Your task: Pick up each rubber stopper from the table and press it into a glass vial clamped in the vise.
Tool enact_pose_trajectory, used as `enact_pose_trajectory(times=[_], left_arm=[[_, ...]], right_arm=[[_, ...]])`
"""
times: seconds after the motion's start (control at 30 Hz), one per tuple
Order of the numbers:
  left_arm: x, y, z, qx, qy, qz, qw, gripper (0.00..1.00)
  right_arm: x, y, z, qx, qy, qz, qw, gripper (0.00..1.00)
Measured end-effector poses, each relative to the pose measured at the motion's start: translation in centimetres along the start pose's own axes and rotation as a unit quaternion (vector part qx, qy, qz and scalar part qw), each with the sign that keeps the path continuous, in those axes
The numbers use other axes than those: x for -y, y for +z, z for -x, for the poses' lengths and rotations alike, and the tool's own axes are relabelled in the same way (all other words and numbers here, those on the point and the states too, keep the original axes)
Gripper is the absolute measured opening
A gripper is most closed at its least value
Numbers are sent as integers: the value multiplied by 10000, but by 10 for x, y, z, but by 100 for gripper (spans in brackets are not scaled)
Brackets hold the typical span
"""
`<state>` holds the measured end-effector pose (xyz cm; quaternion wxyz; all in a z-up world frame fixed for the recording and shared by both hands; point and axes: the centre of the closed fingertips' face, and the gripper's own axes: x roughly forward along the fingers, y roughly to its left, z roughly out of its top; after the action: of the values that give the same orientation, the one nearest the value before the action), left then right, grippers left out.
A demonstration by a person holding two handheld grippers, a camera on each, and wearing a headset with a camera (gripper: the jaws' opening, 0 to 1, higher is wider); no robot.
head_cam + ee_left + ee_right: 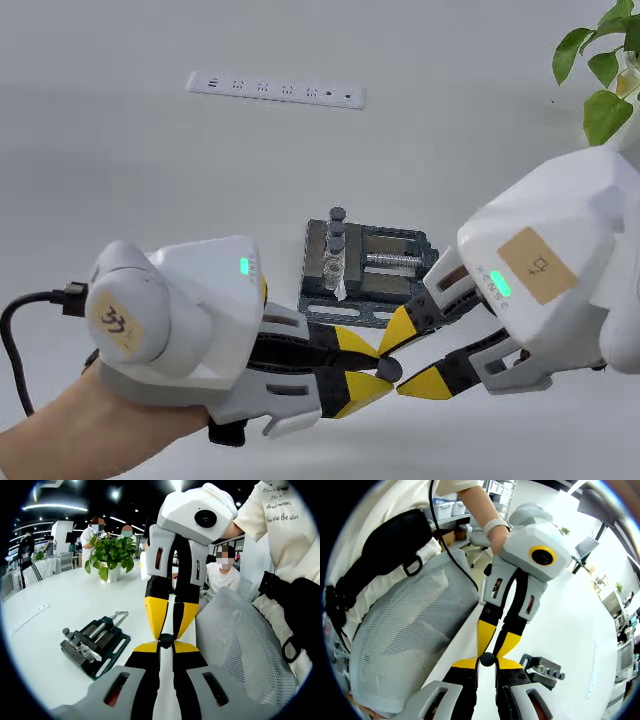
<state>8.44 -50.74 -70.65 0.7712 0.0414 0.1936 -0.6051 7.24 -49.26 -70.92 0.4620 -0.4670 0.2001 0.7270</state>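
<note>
Bench (150, 180): white and broad, and it carried the fixed items below. Left gripper (378, 370): white housing, black fingers (352, 345) with yellow tips, reaching in from the lower left of the head view. Right gripper (396, 366): same build, reaching in from the right, its fingers (405, 325) angled down to meet the left pair tip to tip. Vise (385, 292): dark metal, flat on the bench mid-frame, beyond the meeting tips and slightly to their left, near but apart from them. Power strip (275, 90): white, lay at the far side of the bench, well apart from the vise. Potted plant (605, 70): green leaves at the far right corner. Vials, held in the vise in one row whose long axis ran away from the person: the far three (337, 228) carried dark stoppers, while the near end held clear glass (332, 268) that looked open, though how many there could not be counted. Rubber stopper (388, 369): small, dark and rounded, held in the air above the bench on the near side of the vise. Both pairs of fingers were clenched onto it from opposite sides, as in a hand-over, and which pair bore its weight could not be told. Judgement: neither gripper was the nearer. The coming move turns on carrying the stopper forward and down onto the near, open end of the row.
</note>
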Motion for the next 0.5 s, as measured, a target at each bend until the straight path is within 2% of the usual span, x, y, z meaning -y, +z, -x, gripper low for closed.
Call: enact_pose_trajectory(times=[0.27,0.33,0.5], left_arm=[[-2,1,0,-13,13,-45,10000,5],[-1,2,-1,-28,20,-95,9999,5],[0,2,-2,-47,33,-167,9998,5]], right_arm=[[1,0,1,-19,17,-137,9999,7],[2,0,2,-31,44,-332,9994,7],[1,-1,2,-43,104,-498,9987,7]])
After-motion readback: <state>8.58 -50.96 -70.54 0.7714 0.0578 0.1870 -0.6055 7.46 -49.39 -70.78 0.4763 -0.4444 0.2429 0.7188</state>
